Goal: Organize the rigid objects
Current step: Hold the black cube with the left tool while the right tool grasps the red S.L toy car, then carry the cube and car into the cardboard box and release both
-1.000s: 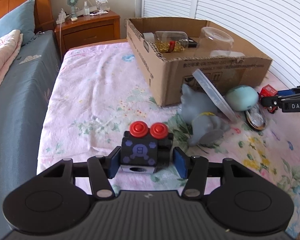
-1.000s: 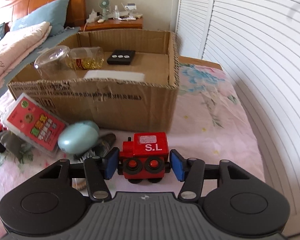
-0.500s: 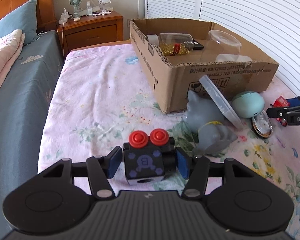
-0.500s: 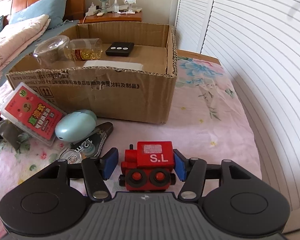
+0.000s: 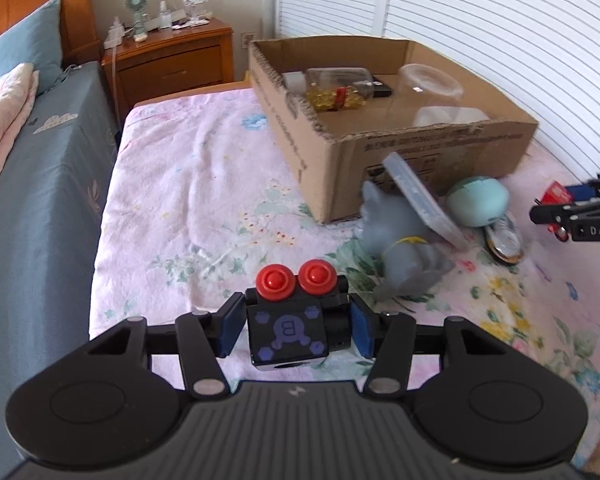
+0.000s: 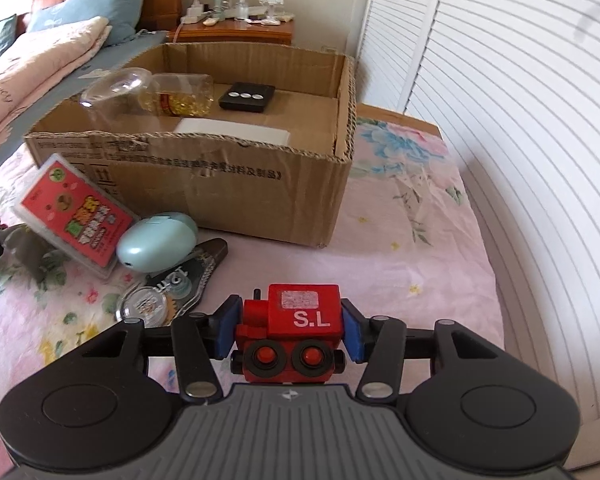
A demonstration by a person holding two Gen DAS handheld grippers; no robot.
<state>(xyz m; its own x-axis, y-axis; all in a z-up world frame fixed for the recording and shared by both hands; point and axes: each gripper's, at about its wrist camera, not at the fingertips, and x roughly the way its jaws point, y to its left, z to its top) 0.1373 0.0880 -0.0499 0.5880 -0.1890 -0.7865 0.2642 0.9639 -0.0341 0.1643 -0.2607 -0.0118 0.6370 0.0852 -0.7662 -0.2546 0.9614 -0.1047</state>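
Note:
My left gripper is shut on a black toy block with two red wheels and holds it above the pink floral bedspread. My right gripper is shut on a red toy train marked S.L, lifted off the bedspread. The open cardboard box stands ahead of both; it also shows in the right wrist view. It holds a clear jar of yellow bits, a clear cup, a black remote and a white flat item.
In front of the box lie a grey soft toy, a clear flat case with a red card, a mint egg-shaped item and a packaged tape measure. A blue bed is left. Louvred doors are right.
Both grippers have closed fully on their toys and lifted them off the bedspread, pulling back and up so the box interior shows more.

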